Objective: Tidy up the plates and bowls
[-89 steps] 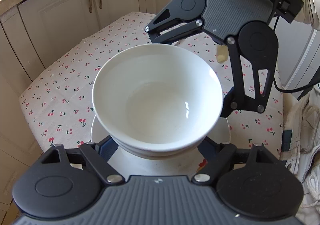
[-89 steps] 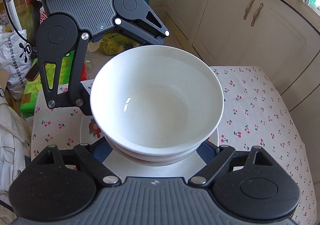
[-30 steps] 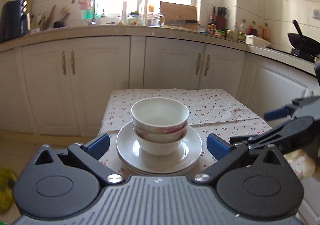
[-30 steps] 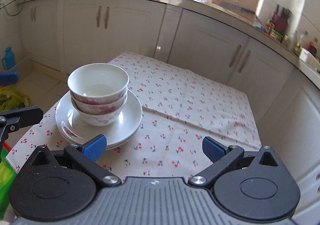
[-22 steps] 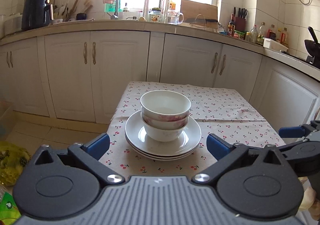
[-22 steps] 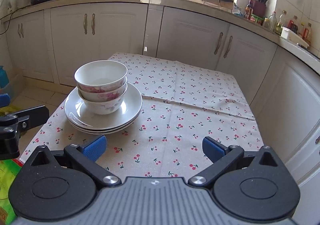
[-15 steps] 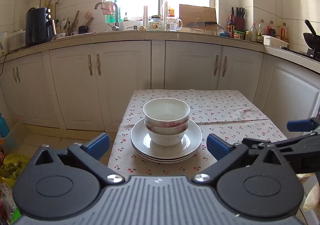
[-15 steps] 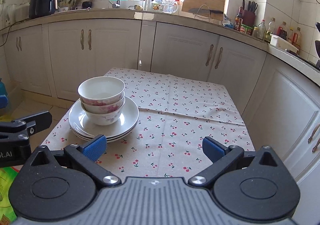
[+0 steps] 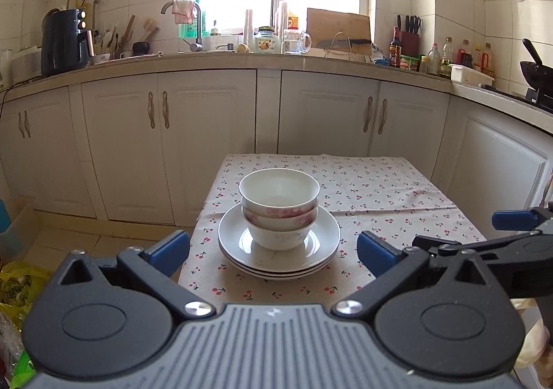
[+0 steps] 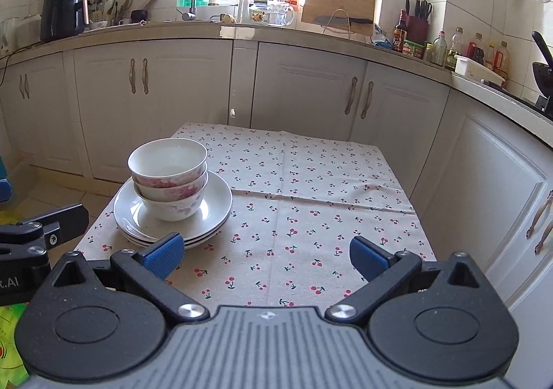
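Nested white bowls with pink flowers (image 9: pixel 279 207) stand in a stack of white plates (image 9: pixel 321 233) near the front left of a small table with a cherry-print cloth (image 9: pixel 373 188). The same bowls (image 10: pixel 168 174) and plates (image 10: pixel 214 206) show in the right wrist view. My left gripper (image 9: pixel 273 252) is open and empty, held back from the stack. My right gripper (image 10: pixel 266 257) is open and empty, to the right of the stack. Each gripper shows at the edge of the other's view.
White cabinets (image 9: pixel 200 136) run behind and to the right of the table under a cluttered counter (image 9: pixel 311 57). Bags lie on the floor at the left (image 9: pixel 13 288). The cloth to the right of the plates is bare (image 10: pixel 311 209).
Three seconds ago both grippers were close around the stacked bowls from above. Both have since pulled back and levelled out, and the stack now stands further off.
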`<state>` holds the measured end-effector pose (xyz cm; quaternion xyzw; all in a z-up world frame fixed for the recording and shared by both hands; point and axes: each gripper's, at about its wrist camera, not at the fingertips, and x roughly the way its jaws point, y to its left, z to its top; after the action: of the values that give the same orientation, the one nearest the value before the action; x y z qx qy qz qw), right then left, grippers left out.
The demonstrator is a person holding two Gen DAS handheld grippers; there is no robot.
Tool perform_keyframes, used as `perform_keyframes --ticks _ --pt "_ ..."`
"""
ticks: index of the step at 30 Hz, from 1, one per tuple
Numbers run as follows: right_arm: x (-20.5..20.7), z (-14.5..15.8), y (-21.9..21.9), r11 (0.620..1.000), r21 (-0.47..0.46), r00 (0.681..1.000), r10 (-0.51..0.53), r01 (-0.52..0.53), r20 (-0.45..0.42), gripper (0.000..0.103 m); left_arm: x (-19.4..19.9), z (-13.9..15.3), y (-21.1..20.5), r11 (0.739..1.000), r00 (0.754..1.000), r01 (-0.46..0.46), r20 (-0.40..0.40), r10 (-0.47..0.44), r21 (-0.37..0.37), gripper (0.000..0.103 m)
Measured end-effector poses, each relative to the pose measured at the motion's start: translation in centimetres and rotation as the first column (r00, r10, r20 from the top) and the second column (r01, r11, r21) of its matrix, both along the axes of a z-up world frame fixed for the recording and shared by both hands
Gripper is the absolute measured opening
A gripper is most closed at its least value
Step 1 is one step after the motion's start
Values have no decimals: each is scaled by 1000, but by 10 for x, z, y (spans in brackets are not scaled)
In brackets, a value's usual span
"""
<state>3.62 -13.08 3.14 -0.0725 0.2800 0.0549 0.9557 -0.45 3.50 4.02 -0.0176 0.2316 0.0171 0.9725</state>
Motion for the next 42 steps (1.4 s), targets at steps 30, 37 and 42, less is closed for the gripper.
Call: perform_keyframes --ticks 30,37,42 --pt "0 0 0 1000 -19 1000 -22 23 10 103 1 -1 -1 1000 1000 -8 -23 7 -19 102" --pt "0 0 1 999 -22 1000 -27 27 12 103 1 -1 0 1000 1000 -6 -25 5 -23 102" --pt "0 0 0 999 -21 1000 -28 29 10 103 2 -2 0 1000 1000 -5 -27 4 -24 102"
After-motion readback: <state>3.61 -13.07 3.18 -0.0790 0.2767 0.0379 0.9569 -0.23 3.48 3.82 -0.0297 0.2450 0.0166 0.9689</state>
